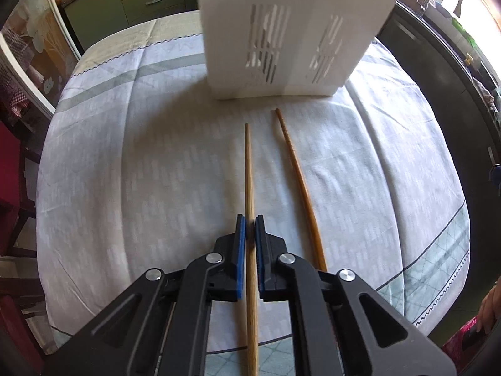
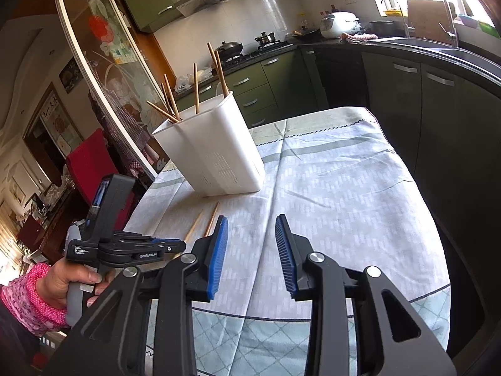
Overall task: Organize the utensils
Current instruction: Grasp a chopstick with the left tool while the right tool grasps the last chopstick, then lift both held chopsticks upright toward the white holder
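From my left wrist I see my left gripper [image 1: 250, 227] pointing down at the table [image 1: 125, 172], which has a pale cloth on it. My blue fingers [image 1: 239, 250] are pinching a light chopstick [image 1: 249, 172] from both sides. The stick runs straight away from me and its far tip stops near the white holder [image 1: 291, 31]. A darker chopstick [image 1: 300, 181] lies just beside it on the right, flat on the cloth, and its tip is near the holder too. From my right wrist I see my right gripper [image 2: 252, 250] over the cloth with its fingers [image 2: 219, 257] spread apart and nothing between them. The white holder [image 2: 216, 153] stands on the table ahead and to the left, with several chopsticks [image 2: 196, 87] sticking up out of its top. The two loose chopsticks [image 2: 211, 219] lie on the cloth between the holder and me. On the left a hand [image 2: 62, 282] in a pink sleeve [image 2: 28, 300] holds my left gripper [image 2: 175, 246].
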Available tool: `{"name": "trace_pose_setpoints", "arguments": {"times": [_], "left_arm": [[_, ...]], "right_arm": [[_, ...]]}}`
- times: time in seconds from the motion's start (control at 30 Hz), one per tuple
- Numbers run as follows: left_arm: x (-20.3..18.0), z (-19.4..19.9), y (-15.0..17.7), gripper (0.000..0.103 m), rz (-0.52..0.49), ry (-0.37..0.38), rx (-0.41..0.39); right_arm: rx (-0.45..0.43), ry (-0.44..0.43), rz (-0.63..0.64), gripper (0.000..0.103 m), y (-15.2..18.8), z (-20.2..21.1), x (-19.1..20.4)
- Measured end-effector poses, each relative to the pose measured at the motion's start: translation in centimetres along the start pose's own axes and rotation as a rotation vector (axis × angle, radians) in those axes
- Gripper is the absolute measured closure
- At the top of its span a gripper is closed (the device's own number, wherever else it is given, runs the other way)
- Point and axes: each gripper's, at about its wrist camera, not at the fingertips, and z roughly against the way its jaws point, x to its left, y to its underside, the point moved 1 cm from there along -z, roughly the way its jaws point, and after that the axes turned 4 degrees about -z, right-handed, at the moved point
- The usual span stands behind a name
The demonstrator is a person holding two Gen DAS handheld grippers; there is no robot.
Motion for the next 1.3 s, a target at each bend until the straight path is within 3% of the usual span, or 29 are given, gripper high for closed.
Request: {"name": "trace_pose_setpoints", "arguments": {"times": [0.27,0.5,0.7,0.87,0.93,0.97,1.0,1.03,1.2,1.3], "left_arm": [[4.8,7.2,2.3,0.097,0.090,-0.020,-0.260],[6.9,14.0,5.0,0.097,0.082,-0.067,-0.456],[6.6,15.8,6.7,0.097,0.062,-0.048,-0.491],[6.7,16.4,7.3,0.097,0.053,-0.036,-0.502],[6.6,16.4,7.4,0.097,0.050,-0.031,-0.505],[6.5,16.5,7.5,0.097,0.048,-0.031,-0.508],[6.6,16.5,7.5,0.097,0.045,-0.034,-0.510],[6.5,16.5,7.6,0.097,0.042,-0.038,-0.513],[6.2,16.6,7.7,0.097,0.033,-0.038,-0.513],[6.1,16.6,7.5,0.097,0.027,-0.038,-0.510]], "right_arm": [[0.185,0.052,0.184,0.069,0.5,-8.2,5.5],[0.323,0.129,0.291,0.069,1.0,-16.1,9.4],[0.394,0.181,0.299,0.068,1.0,-20.3,10.7],[0.393,0.209,0.320,0.059,0.9,-21.7,11.4],[0.385,0.219,0.328,0.063,0.9,-22.1,11.6],[0.383,0.218,0.330,0.072,0.8,-22.2,11.6],[0.384,0.214,0.330,0.089,0.7,-22.3,11.6],[0.388,0.213,0.327,0.094,0.6,-22.5,11.5],[0.375,0.185,0.319,0.097,0.2,-22.0,11.8],[0.314,0.140,0.292,0.097,-0.7,-19.4,11.8]]}}
